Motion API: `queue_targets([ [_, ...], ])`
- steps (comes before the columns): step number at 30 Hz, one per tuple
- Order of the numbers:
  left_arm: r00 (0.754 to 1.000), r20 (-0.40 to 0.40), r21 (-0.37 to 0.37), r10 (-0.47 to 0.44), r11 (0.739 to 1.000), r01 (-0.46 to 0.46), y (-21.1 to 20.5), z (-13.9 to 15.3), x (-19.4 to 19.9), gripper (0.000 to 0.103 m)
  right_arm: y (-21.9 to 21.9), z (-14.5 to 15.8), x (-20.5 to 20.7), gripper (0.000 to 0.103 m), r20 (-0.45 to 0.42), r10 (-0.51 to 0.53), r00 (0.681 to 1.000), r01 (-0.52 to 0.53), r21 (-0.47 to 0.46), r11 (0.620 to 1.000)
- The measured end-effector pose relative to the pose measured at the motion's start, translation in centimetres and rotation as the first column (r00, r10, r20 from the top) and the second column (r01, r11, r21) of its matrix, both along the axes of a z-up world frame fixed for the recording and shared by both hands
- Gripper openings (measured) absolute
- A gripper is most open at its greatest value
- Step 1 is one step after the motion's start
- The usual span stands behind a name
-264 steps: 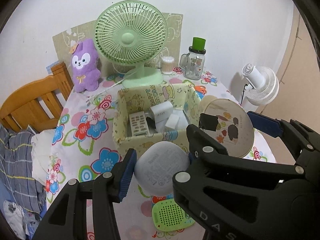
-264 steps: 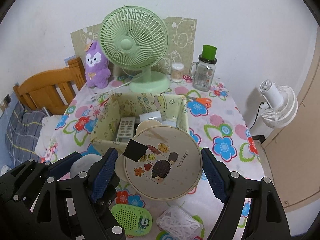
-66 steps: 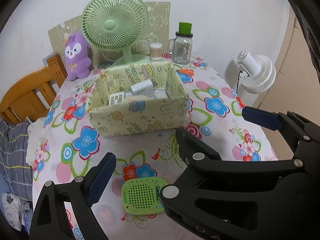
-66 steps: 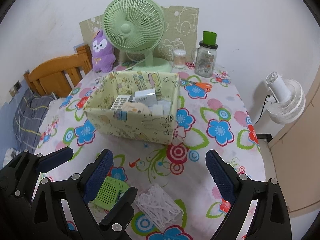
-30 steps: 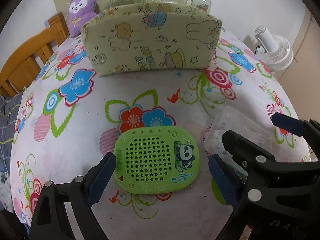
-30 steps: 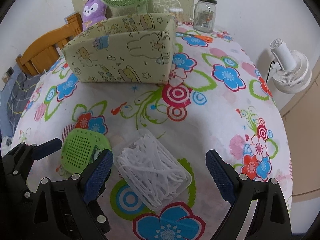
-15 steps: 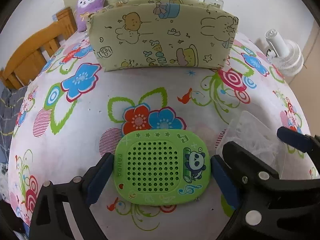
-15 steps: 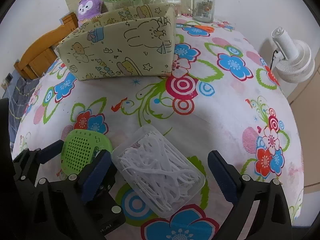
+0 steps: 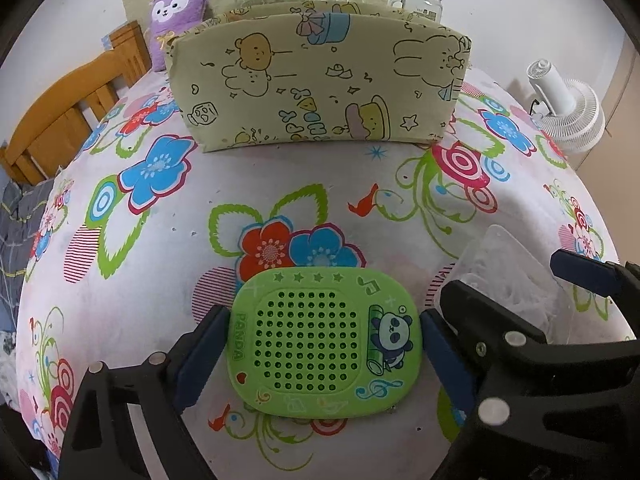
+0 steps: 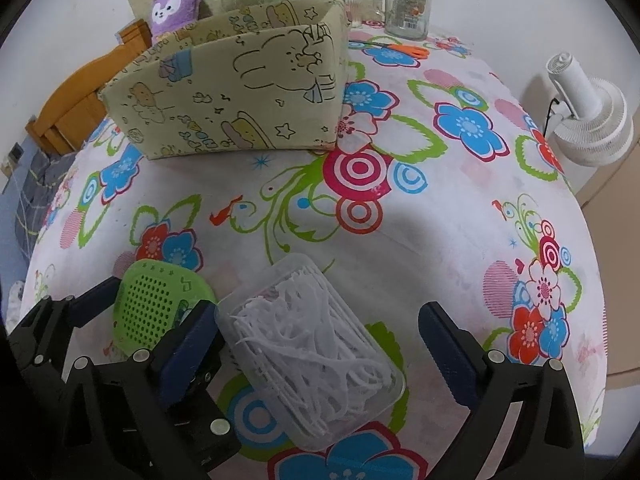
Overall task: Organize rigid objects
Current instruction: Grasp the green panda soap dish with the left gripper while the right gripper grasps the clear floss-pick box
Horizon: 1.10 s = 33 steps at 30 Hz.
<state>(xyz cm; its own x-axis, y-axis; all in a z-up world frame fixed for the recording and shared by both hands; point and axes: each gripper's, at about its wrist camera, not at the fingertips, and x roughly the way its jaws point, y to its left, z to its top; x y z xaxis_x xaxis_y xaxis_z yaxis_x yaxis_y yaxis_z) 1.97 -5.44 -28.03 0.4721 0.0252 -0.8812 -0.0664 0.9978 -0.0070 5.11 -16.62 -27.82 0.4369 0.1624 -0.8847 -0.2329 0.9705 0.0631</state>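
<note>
While both pairs of tongs hang low over the flowered counter (image 9: 152, 280), each straddles its own item. The left tongs (image 9: 320, 344) stand spread around the green panda gadget (image 9: 324, 344), pads just beside its short ends; whether they already press on it I cannot tell. The right tongs (image 10: 320, 336) have just been opening and stand spread around the clear box of white floss picks (image 10: 308, 344), which lies slantwise between them, its left corner at the left pad, the right pad well apart. Beyond both tongs sits the cartoon-print fabric bin (image 10: 240, 96), presumably where these go. My worry is the clear box: gripped on its diagonal, it could twist out or pop its lid. The gadget is flat, so the left pads might ride over its rounded edge. The two tongs also crowd each other in the middle and could knock together when lifting.
</note>
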Motion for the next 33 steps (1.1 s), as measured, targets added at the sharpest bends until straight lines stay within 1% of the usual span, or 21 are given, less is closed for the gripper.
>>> queue_targets([
  [4,1.0,-0.014,0.003,-0.002,1.0,0.002,0.1,0.0,0.2,0.095,0.0,-0.2,0.6,0.101,0.034,-0.021,0.999,0.023,-0.063,0.998],
  [6,1.0,-0.016,0.002,-0.003,1.0,0.003,0.1,0.1,0.2,0.095,0.0,-0.8,1.4,0.1,0.029,-0.031,0.999,0.033,-0.097,0.995],
  [9,1.0,-0.009,-0.004,0.0,1.0,0.0,0.2,0.5,0.4,0.095,0.1,-0.6,1.8,0.095,0.042,-0.035,0.999,0.039,-0.088,0.995],
  [11,1.0,-0.003,0.002,-0.009,1.0,0.009,0.0,0.7,0.5,0.095,0.1,-0.4,1.7,0.088,0.039,-0.041,0.998,0.044,-0.08,0.996],
  [15,0.999,-0.003,0.008,-0.033,0.999,0.033,-0.5,0.7,0.4,0.095,-0.3,-0.5,1.2,0.082,0.009,-0.062,0.998,0.062,-0.058,0.996],
  [20,0.998,-0.011,0.011,-0.06,0.998,0.06,-1.1,0.6,-0.2,0.095,-0.4,-0.7,0.5,0.073,-0.026,-0.049,0.998,0.048,-0.039,0.998],
  [25,0.998,-0.009,0.016,-0.063,0.998,0.064,-1.3,0.7,-0.5,0.095,-0.4,-0.7,-0.1,0.073,-0.047,-0.06,0.997,0.059,-0.039,0.998],
  [31,0.998,-0.024,0.013,-0.063,0.998,0.064,-1.2,0.4,-0.9,0.095,-0.2,-0.8,-0.8,0.073,-0.038,-0.053,0.998,0.05,-0.058,0.997],
  [33,0.998,-0.031,0.003,-0.056,0.998,0.056,-1.2,0.2,-1.0,0.095,0.0,-0.7,-1.1,0.062,-0.02,-0.044,0.999,0.042,-0.068,0.997],
])
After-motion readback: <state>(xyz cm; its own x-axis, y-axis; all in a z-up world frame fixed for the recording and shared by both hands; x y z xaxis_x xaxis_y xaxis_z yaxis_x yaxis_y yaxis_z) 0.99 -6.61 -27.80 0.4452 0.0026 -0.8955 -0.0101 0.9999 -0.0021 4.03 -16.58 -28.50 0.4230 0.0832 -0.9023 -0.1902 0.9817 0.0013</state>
